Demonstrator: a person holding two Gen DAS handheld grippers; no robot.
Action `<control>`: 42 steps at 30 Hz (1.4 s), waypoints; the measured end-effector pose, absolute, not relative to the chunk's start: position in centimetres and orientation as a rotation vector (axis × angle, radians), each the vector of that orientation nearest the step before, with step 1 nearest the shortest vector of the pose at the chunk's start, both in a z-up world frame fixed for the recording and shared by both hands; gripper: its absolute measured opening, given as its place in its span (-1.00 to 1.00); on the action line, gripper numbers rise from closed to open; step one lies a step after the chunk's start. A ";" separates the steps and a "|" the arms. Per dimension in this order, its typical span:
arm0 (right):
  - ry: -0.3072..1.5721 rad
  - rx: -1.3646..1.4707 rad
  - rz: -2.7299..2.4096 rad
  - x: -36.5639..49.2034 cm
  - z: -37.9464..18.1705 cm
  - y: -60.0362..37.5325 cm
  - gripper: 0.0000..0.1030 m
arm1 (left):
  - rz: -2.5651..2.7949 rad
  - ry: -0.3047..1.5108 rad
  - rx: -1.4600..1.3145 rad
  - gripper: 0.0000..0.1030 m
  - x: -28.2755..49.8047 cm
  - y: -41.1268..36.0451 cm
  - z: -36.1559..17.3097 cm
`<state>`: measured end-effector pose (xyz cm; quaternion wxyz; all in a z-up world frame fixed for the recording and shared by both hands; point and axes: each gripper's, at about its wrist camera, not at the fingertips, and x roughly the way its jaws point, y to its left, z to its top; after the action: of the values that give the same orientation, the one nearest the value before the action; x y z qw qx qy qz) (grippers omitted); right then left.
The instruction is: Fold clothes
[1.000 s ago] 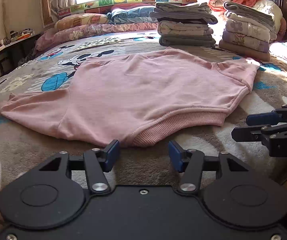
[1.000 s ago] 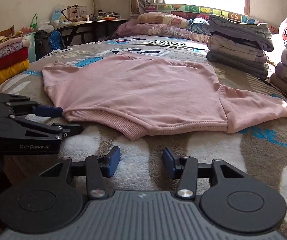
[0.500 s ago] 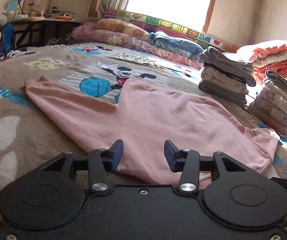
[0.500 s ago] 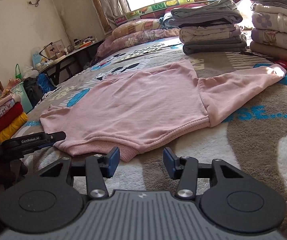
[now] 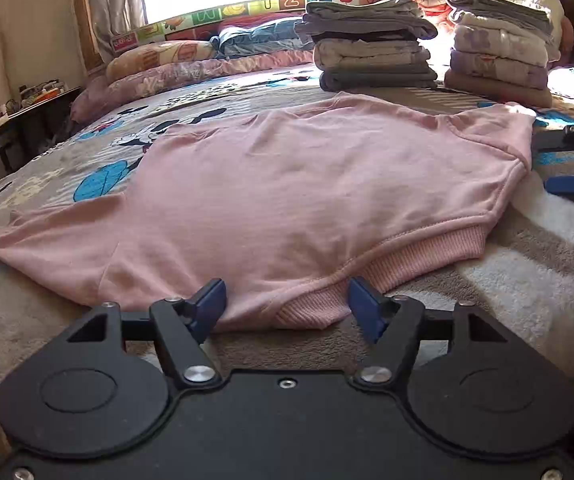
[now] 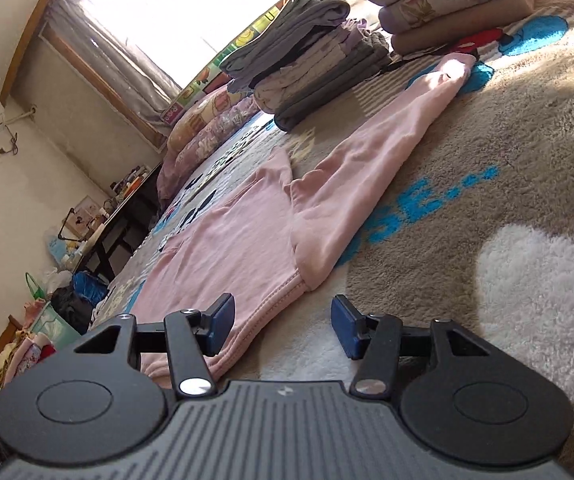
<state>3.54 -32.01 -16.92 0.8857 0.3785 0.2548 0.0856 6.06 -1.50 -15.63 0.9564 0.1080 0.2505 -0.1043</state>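
Left tongs (image 5: 285,306) just widened around sweatshirt (image 5: 287,184) hem.

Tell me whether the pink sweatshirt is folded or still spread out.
Spread out. The pink sweatshirt lies flat on the bed blanket, both sleeves extended sideways, ribbed hem showing, nothing doubled over.

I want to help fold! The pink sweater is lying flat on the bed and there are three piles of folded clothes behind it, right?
Almost. The left wrist view shows two piles behind the pink sweater, not three: one pile and another pile beside it. The sweater does lie flat on the bed.
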 end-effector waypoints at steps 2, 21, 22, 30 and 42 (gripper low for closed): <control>0.519 0.855 0.172 3.8 -17.5 -32.8 0.04 | -0.194 0.526 0.231 0.36 6.0 -1.9 -14.9; 0.441 1.032 0.172 3.7 -17.7 -37.1 0.20 | -0.354 0.381 0.486 0.37 4.2 -13.0 -11.4; 0.427 1.061 0.160 3.5 -17.7 -38.0 0.22 | -0.367 0.370 0.526 0.37 4.0 -14.2 -11.5; 0.333 1.180 0.059 1.8 -18.3 -43.7 0.25 | -0.420 0.337 0.784 0.36 4.7 -24.3 -13.9; 0.184 1.247 -0.082 -1.5 -18.3 -50.5 0.43 | -0.335 0.200 1.168 0.29 7.1 -35.2 -17.2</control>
<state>-1.53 -50.47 -18.26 0.8071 0.5829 0.0860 -0.0381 7.12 -35.20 -17.20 0.8164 0.5478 0.0936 -0.1571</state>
